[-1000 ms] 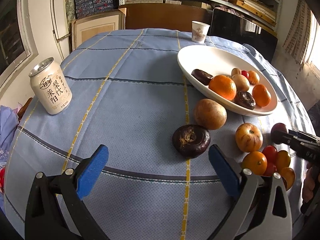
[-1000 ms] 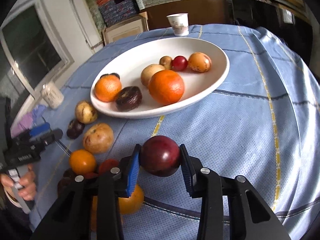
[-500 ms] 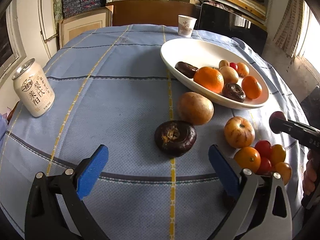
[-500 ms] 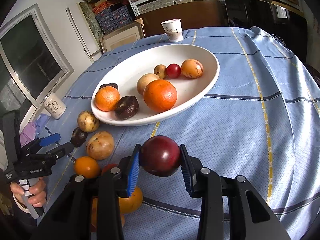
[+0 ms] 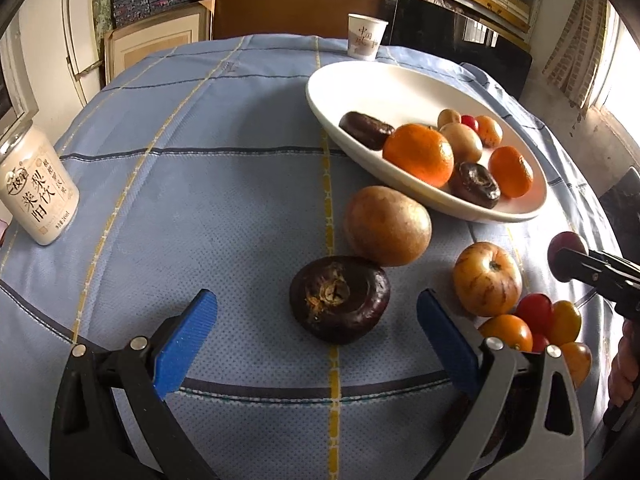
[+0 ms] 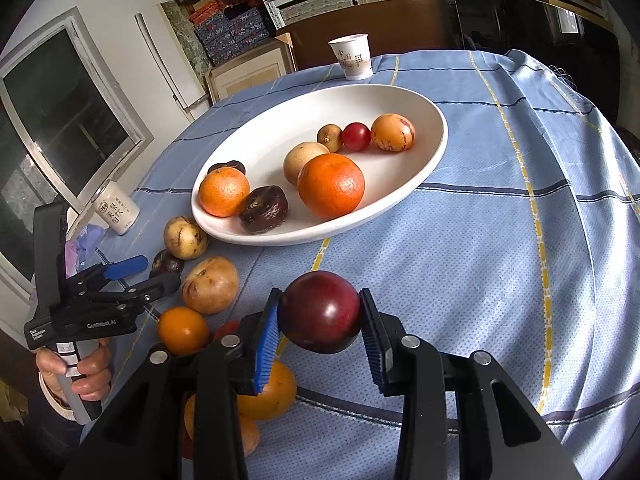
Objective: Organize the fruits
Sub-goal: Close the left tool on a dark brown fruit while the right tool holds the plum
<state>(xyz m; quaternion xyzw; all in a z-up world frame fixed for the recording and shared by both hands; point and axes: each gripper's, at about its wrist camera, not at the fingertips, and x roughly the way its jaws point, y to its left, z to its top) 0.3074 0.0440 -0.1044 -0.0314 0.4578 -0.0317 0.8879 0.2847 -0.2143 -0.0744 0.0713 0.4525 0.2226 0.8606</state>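
Note:
My right gripper [image 6: 320, 322] is shut on a dark red plum [image 6: 320, 312], held above the blue cloth in front of the white oval plate [image 6: 420, 176]. The plate holds two oranges, dark fruits and several small fruits. My left gripper [image 5: 316, 316] stands open, its blue pads either side of a dark purple fruit [image 5: 340, 304] on the cloth, not touching it. Behind that fruit lies a tan round fruit [image 5: 386, 230]; a striped yellow fruit [image 5: 486, 278] and a cluster of small orange and red fruits [image 5: 536, 324] lie to the right. The right gripper [image 5: 560, 262] with the plum shows at the right edge.
A white drink can [image 5: 38, 190] stands at the left on the cloth. A paper cup [image 5: 364, 40] stands behind the plate. Shelves, boxes and a dark screen fill the back. A hand [image 6: 80, 372] holds the left gripper's handle.
My left gripper has moved forward and down, so the dark purple fruit now lies between its open pads. The right gripper stays still with the plum.

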